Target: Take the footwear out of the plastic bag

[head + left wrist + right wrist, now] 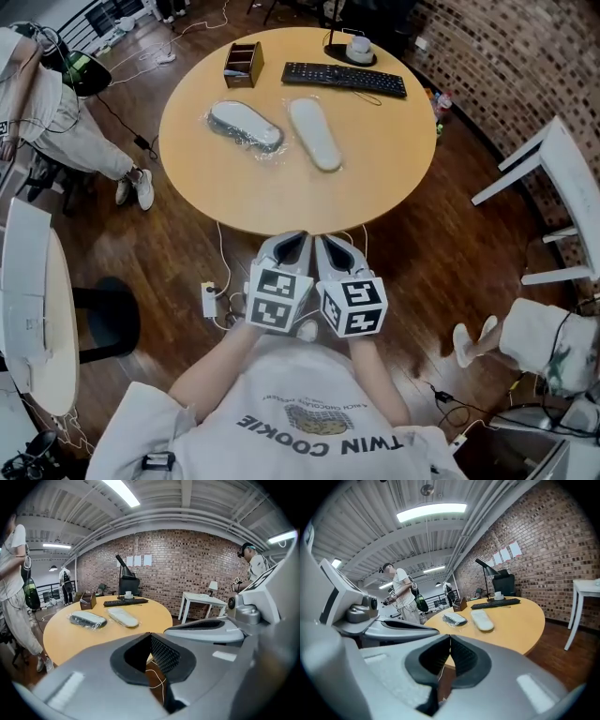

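The bagged slipper (246, 127) lies flat on the left half of the round counter (375, 178). It is grey and pale, and a crinkled clear plastic bag (266, 150) shows around its edge. Just beside it on the right, not touching, lies a second pale slipper (314, 134); I cannot tell whether that one is wrapped as well. Toward the far rim stand a wooden box (244, 64) and a black keyboard (344, 79), well clear of the footwear. Both grippers are side by side off the near edge of the counter, close to the person's body and well apart from the slippers. The left gripper (292, 244) has its fingers (161, 654) closed tip to tip with nothing between them. The right gripper (328, 246) is the same, its fingers (461, 657) pressed together on nothing. Each points toward the counter and slightly downward, and the slippers sit ahead in both gripper views. As I read it, the work on the bag has not begun and the step in hand is the approach. The next move probably calls for both sets of fingers to open and reach over the counter. One would pinch a loose fold of plastic to hold the bag down, and the other would take the slipper at the bag's mouth to draw it out. Which end of the bag is open I cannot make out from here, so that needs finding first, and thin film is likely to slip or drag along with the slipper unless it is pinned well.
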The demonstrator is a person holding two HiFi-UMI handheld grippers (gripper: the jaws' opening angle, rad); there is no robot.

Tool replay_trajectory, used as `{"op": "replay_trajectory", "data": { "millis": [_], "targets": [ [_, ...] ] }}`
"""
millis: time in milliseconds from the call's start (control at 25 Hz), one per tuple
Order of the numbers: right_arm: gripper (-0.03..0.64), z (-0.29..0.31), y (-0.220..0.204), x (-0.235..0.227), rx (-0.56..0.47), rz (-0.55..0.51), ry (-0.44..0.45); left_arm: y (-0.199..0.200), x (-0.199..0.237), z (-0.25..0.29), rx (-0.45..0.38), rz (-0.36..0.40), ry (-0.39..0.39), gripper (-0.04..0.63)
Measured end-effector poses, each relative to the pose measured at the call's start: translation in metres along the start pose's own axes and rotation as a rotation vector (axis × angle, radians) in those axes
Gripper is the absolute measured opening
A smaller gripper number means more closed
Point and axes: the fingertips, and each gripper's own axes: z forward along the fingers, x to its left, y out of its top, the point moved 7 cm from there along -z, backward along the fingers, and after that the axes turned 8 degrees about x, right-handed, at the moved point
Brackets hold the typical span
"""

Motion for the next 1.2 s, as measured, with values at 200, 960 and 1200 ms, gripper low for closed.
{"op": "replay_trajectory", "data": {
  "millis": [200, 960, 1200],
  "targets": [
    [0.003, 0.037, 0.018, -0.007, -0.012, 0.011, -0.032, 0.017, 0.037, 0.027, 0.000, 0.037, -0.040, 0.005],
    [0.005, 0.167, 0.095, -0.043, -0.009, 0.237, -0.241, 0.126, 0.203, 0.140, 0.065, 0.314, -0.259, 0.005],
    [0.012, 0.191, 0.102, -0.060, -0.001, 0.292, -0.317, 0.147, 0.236, 0.183, 0.083, 0.394, -0.309, 0.005]
  ]
}}
